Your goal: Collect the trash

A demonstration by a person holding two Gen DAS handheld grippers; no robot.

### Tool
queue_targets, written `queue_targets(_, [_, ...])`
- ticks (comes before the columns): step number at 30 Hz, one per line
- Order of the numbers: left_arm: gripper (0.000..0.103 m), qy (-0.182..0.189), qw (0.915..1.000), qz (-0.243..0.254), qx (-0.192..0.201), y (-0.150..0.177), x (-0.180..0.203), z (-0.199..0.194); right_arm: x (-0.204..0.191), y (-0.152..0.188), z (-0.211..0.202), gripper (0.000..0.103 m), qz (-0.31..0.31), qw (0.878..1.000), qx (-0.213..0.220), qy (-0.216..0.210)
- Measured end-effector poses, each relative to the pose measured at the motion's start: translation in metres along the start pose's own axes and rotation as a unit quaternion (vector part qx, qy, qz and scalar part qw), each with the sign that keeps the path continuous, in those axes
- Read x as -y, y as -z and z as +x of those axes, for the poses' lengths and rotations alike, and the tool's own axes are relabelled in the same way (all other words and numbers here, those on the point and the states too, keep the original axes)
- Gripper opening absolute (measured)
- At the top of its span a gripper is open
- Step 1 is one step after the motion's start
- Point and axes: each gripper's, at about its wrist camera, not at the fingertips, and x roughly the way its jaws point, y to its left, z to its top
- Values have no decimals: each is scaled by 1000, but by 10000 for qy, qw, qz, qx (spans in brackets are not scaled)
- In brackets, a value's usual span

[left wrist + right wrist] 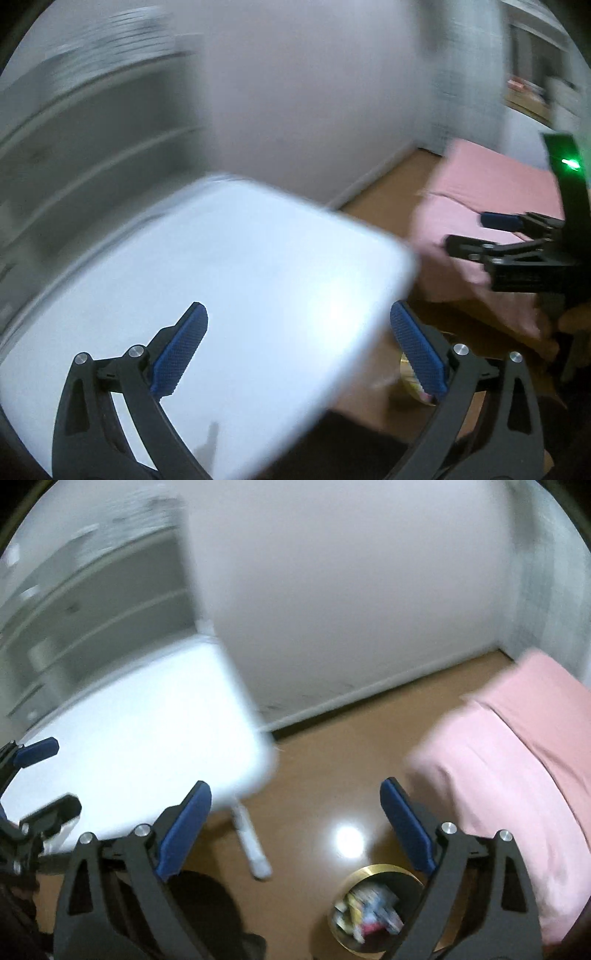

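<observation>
Heavy motion blur smears both fisheye views; only the near gripper fingers stay sharp. Room light is dim and cool, with dark vignetting curving round every corner. A white glare spot shines on the floor (347, 840) at lower centre of the right view, and a green lamp (570, 162) flares at the left view's right edge.
</observation>
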Motion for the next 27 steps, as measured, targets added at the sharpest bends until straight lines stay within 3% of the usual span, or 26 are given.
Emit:
queue_targets(2, [96, -626, 9972, -414, 5, 13, -53, -23, -39, -13, 8, 90, -271, 9990, 50, -345])
queue_targets(5, [96, -1291, 9862, -1035, 43, 34, -116, -59, -97, -28, 18, 90, -691, 9945, 90, -787])
queue_targets(11, [96, -2279, 9547, -1908, 145, 85, -193, -120, -180, -34, 25, 91, -1177, 9834, 92, -1377])
queue_targets(16, [96, -2513, 9408, -2272, 82, 112, -212, -142, -212, -27, 18, 91, -1439, 9780, 107, -1505])
queue_targets(27, [96, -2489, 9390, -2374, 75, 130, -213, -145, -218, -15, 13, 92, -1518, 9783, 125, -1406])
